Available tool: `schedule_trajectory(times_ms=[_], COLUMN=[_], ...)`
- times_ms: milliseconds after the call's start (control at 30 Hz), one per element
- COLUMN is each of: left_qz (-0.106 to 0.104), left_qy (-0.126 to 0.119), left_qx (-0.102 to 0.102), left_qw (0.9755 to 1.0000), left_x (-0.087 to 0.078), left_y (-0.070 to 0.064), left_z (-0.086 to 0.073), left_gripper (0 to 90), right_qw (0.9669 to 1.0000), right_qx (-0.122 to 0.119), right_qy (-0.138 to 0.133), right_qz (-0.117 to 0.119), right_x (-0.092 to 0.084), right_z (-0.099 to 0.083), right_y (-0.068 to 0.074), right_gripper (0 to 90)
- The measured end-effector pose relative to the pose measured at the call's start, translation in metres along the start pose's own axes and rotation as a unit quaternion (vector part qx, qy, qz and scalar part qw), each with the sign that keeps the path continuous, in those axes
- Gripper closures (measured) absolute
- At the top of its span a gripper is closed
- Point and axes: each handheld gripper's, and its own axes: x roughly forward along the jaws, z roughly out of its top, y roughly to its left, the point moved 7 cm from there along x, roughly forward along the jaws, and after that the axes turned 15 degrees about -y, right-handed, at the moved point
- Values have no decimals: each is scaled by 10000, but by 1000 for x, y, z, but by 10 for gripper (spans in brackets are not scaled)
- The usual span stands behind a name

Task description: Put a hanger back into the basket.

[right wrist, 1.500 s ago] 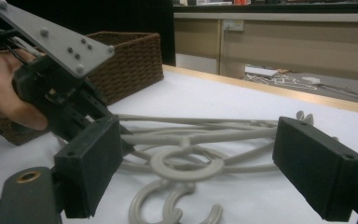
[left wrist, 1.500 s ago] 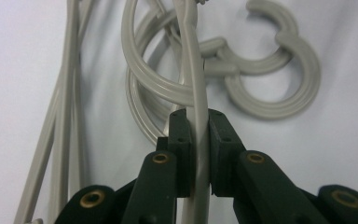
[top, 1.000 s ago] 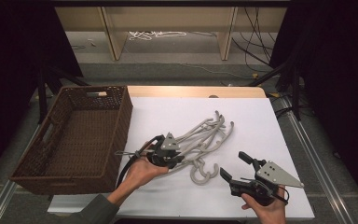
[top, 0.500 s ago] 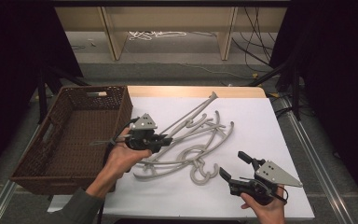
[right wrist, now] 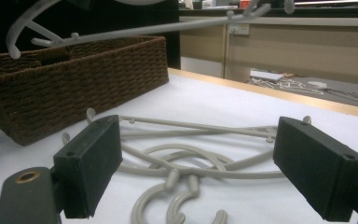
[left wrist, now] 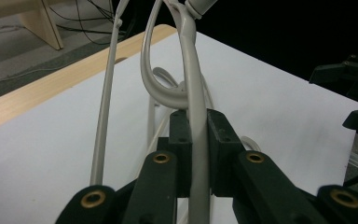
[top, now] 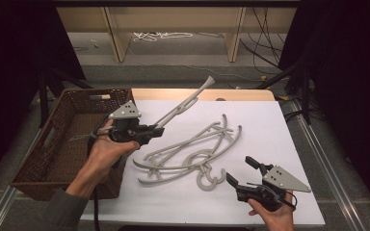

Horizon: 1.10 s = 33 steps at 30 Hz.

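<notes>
My left gripper point(top: 148, 133) is shut on a grey plastic hanger point(top: 183, 106) and holds it in the air beside the wicker basket point(top: 53, 144). The hanger slants up and away to the right. In the left gripper view its bar point(left wrist: 196, 116) is pinched between the black pads point(left wrist: 219, 140). Several more grey hangers point(top: 192, 154) lie tangled on the white table cover point(top: 270, 125). My right gripper point(top: 241, 170) rests near the front right edge, open, with nothing between its pads point(right wrist: 91, 158). The pile point(right wrist: 191, 158) lies just beyond them, with the lifted hanger point(right wrist: 144, 29) overhead.
The brown wicker basket point(right wrist: 74, 79) stands at the table's left side, its inside partly hidden by my left hand. A wooden strip point(top: 173, 94) runs along the far edge. Shelf legs and cables point(top: 159, 36) stand on the floor behind.
The left gripper has risen and moved left toward the basket, pulling one hanger up out of the pile. The right gripper has stayed still.
</notes>
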Motion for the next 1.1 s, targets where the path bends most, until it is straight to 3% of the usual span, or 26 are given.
schedule_trajectory(times_ms=[133,167,533,567,600,800,1100], left_qz=[175,240,615,694,699,926,1209], left_qy=[-24,-50,-112,-170,-189,-189,-69], left_qx=[5,48,17,224,45,-115,-82], left_qw=[9998,9997,9980,9972,9974,9955,9926], left_x=[-12,-18,-51,-54,-61,-81,-106], left_y=[12,17,47,54,57,72,92], left_z=[7,9,5,6,2,-7,-20], left_gripper=[816,816,816,816,816,816,816], right_qw=[10000,10000,9999,9999,10000,9999,9998], right_qx=[-16,56,-5,-5,23,19,4], right_qy=[69,-24,102,102,82,129,184], right_qz=[-2,50,-7,-7,17,5,-15], right_x=[0,2,2,2,2,3,3], right_z=[-1,-1,-4,-4,-3,-4,-6], right_y=[0,1,0,0,1,1,0], right_gripper=[163,163,162,162,162,161,161])
